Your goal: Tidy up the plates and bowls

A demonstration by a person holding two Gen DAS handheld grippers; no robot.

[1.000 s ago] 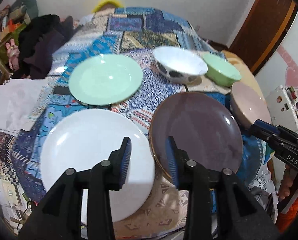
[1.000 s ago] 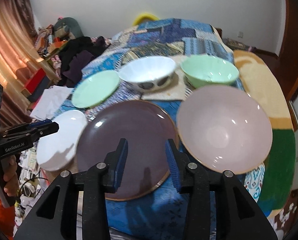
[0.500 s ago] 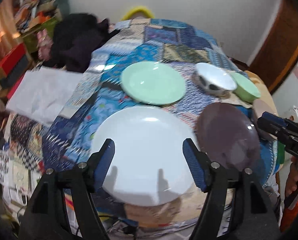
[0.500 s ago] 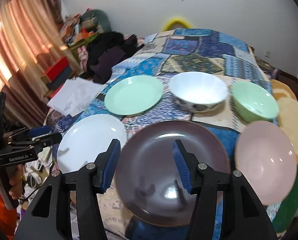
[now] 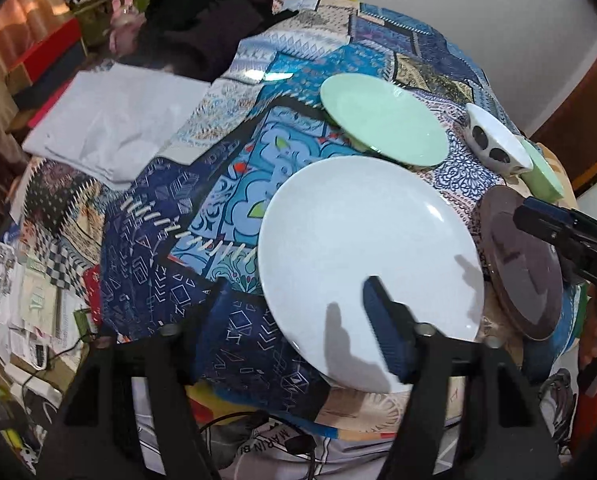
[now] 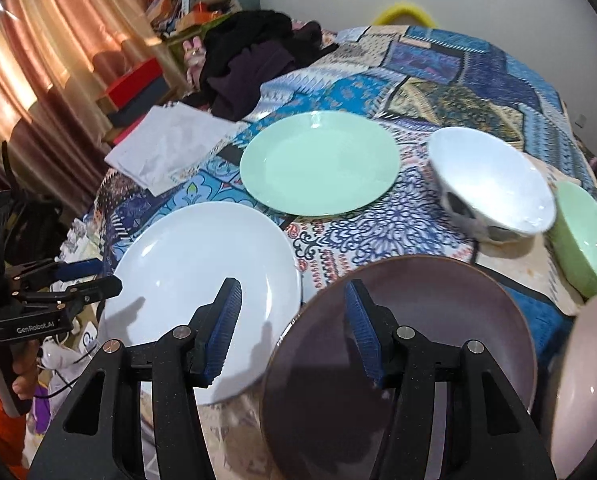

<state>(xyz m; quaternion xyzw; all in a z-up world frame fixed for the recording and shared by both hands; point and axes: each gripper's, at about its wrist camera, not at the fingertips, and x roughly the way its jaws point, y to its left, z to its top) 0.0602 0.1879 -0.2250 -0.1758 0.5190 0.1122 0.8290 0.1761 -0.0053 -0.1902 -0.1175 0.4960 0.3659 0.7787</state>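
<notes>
Hovering over white plate (image 5: 362, 248), left gripper (image 5: 294, 328), jaws apart after closing slightly, gripping nothing. Right gripper (image 6: 290, 320) gaping, straddling gap between white plate (image 6: 194, 280) and brown plate (image 6: 438, 320). Green plate (image 6: 318, 164), white bowl (image 6: 494, 184), green bowl (image 6: 582, 236) lying empty on quilt (image 6: 458, 80).

1. The white plate (image 5: 370, 248) is smooth and glossy, with bright glints on its face.
2. The green plate (image 6: 318, 162) has a softer, satin sheen.
3. The brown plate (image 6: 398, 360) is dark and glazed, and shadows fall across it.
4. The white bowl (image 6: 494, 184) and the green bowl (image 6: 582, 236) look glazed and shiny.
5. The quilt (image 5: 170, 272) is printed patchwork cloth, matt, with visible stitching.
6. The white sheet (image 5: 110, 128) looks like creased cloth or paper; I cannot tell which.
7. The right gripper (image 6: 292, 322) is matt black plastic with metal screw heads and ribbed blue pads (image 6: 360, 328).
8. The curtain (image 6: 38, 60) is shiny draped fabric.
</notes>
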